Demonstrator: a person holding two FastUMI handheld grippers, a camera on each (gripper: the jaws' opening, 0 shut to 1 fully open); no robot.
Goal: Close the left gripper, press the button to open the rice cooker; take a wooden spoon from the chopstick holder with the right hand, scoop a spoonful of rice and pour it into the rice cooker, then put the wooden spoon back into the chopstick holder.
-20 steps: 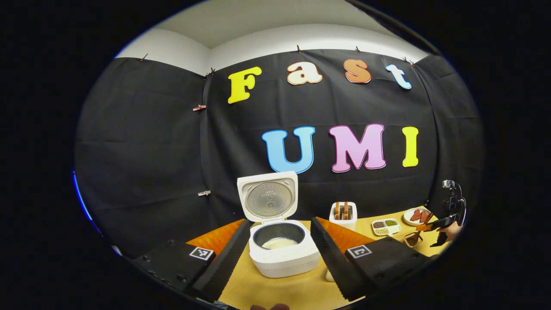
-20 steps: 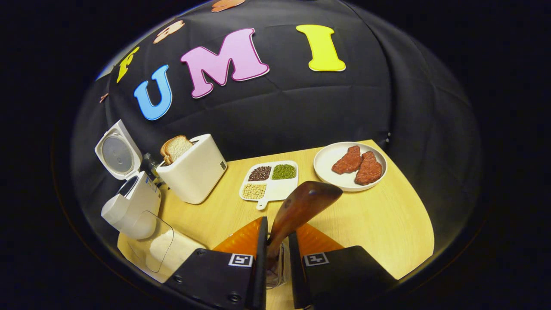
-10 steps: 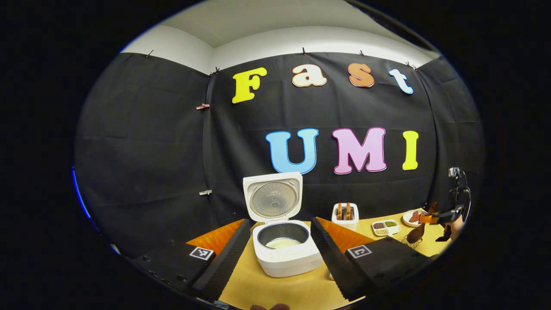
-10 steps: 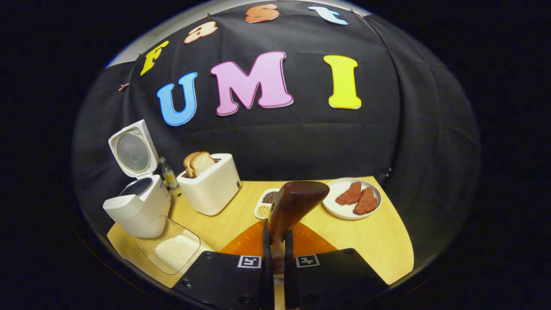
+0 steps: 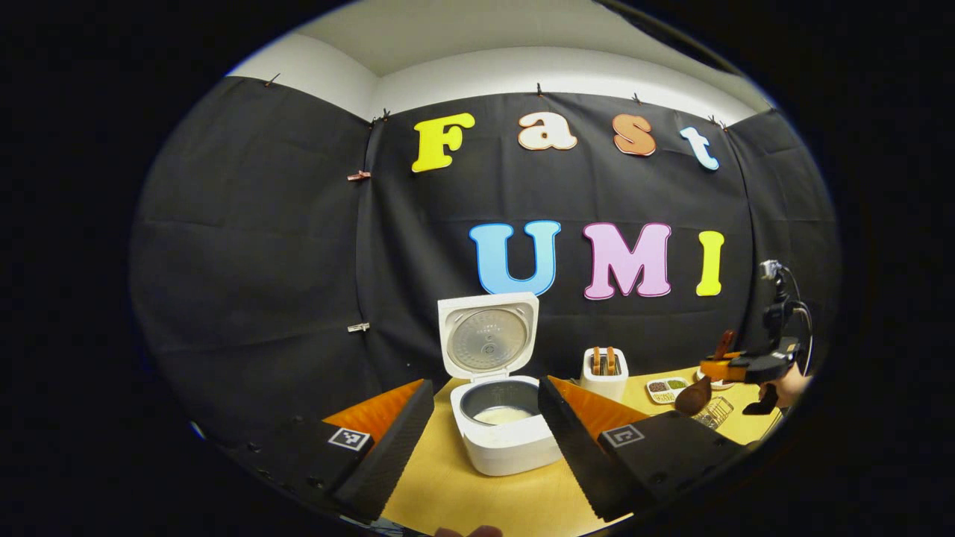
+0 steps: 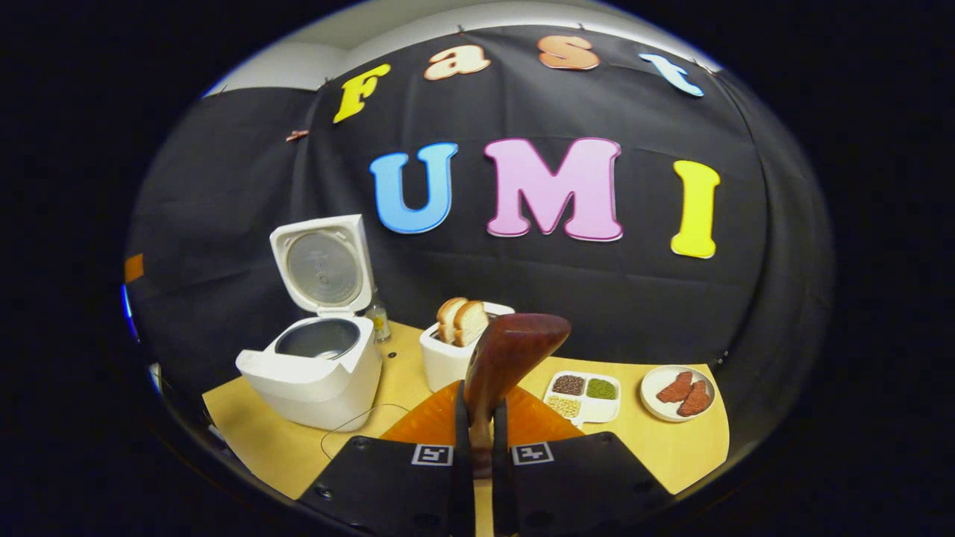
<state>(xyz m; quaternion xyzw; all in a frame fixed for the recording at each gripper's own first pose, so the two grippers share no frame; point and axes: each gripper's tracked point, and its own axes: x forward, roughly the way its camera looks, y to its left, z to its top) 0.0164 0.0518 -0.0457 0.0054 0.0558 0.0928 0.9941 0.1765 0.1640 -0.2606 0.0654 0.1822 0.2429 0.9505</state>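
Standing up between the two fingers of the right gripper [image 6: 477, 429], the wooden spoon [image 6: 507, 350] has its handle pinched by both fingers, which are clenched on it, and its bowl rises above the fingertips, tilted to the right. In the left gripper view the same spoon [image 5: 694, 395] hangs with its bowl low, held by the right gripper [image 5: 735, 368] above a wire chopstick holder [image 5: 712, 412] at the table's right end, apart from it.

Left of the spoon sits the rice cooker [image 6: 317, 369], its lid upright and open, the pot showing inside. A toaster [image 6: 451, 358] with bread slices stands just behind the spoon, a divided dish of beans [image 6: 583, 397] to its right, and a plate of meat [image 6: 680, 393] farther right.

The left gripper [image 5: 485, 440] is released, its fingers spread wide with the open rice cooker [image 5: 503, 429] seen between them, white rice at the bottom of the pot, all on the wooden table [image 5: 462, 500].
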